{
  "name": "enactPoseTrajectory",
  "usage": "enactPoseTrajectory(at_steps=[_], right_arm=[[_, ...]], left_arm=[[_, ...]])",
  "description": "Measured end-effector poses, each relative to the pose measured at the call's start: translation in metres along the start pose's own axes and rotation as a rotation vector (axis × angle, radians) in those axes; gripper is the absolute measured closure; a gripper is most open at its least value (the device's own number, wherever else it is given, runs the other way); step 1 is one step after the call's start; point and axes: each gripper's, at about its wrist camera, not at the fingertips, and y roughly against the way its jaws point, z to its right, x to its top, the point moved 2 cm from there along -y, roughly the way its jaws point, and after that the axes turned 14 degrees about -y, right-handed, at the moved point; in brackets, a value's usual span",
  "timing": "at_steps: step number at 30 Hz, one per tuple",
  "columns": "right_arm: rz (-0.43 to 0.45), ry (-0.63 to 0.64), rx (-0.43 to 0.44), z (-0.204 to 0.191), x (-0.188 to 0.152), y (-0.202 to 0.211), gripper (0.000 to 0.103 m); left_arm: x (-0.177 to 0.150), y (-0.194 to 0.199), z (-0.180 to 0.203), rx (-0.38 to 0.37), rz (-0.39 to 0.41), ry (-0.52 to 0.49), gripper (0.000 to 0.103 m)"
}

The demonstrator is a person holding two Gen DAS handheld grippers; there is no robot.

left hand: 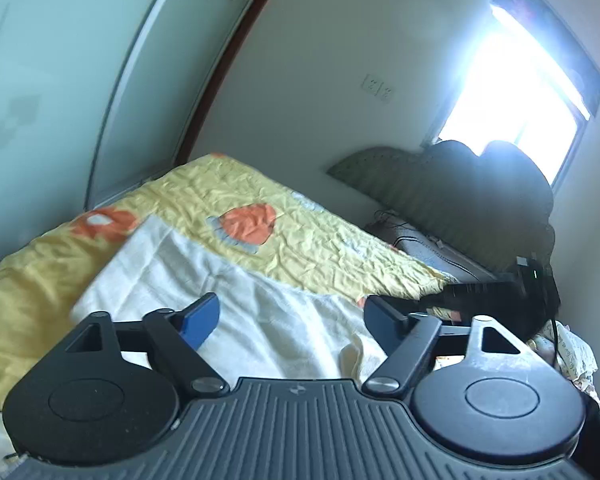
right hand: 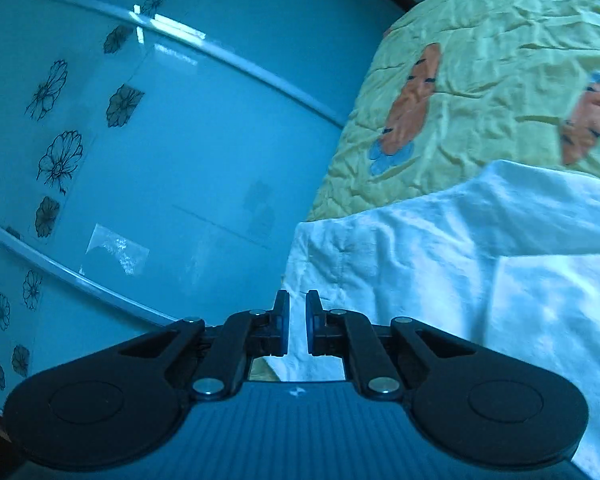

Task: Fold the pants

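Lying on the bed [left hand: 308, 248], white pants [left hand: 204, 276] are seen below the left gripper [left hand: 292, 316], fingers apart; only the right view shows the right gripper [right hand: 297, 326] pinching a fold.

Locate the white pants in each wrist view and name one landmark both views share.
Left wrist: the white pants lie low and centre, spread on the bed ahead of the open left claw.
Right wrist: they fill the lower right, with an edge running between the right claw pads.
Shared landmark: the yellow quilt with orange patches.
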Motion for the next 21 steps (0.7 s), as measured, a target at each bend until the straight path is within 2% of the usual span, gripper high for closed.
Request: enactPoseTrajectory(at_steps=[3,4,6,8,10,12,14,15,16,19,21], right_arm=[[0.032,-0.009,-0.091,0.01,-0.001,-0.002,0.092],[0.035,0.027,-0.116,0.004,-0.003,-0.007,0.086],[0.027,0.124,-0.159,-0.012,-0.012,-0.025,0.069],[0.009,0.26,-0.191,-0.033,-0.027,-0.047,0.029],[-0.036,0.408,-0.212,-0.053,-0.05,-0.069,0.027],[-0.088,0.488,-0.222,-0.066,-0.068,-0.092,0.027],[-0.137,0.518,-0.225,-0.071,-0.08,-0.112,0.028],[-0.154,0.524,-0.236,-0.071,-0.085,-0.12,0.028],[-0.165,0.528,-0.251,-0.07,-0.088,-0.126,0.028],[-0.191,0.513,-0.288,-0.063,-0.095,-0.137,0.028],[-0.198,0.5,-0.301,-0.059,-0.097,-0.139,0.028]], left_arm=[[-0.005,-0.005,0.003,0.003,-0.031,0.009,0.02],[-0.006,-0.002,0.008,0.012,-0.039,0.012,0.02],[-0.012,0.002,0.003,0.037,-0.05,0.024,0.02],[-0.019,0.01,-0.01,0.069,-0.058,0.084,0.02],[-0.026,0.019,-0.037,0.074,-0.049,0.248,0.02],[-0.039,0.021,-0.08,0.068,-0.048,0.539,0.019],[-0.053,0.018,-0.112,0.06,-0.065,0.77,0.019],[-0.058,0.014,-0.122,0.055,-0.071,0.826,0.02],[-0.059,0.009,-0.127,0.052,-0.073,0.842,0.021],[-0.059,-0.008,-0.135,0.097,-0.111,0.838,0.024],[-0.06,-0.024,-0.141,0.045,-0.117,0.877,0.025]])
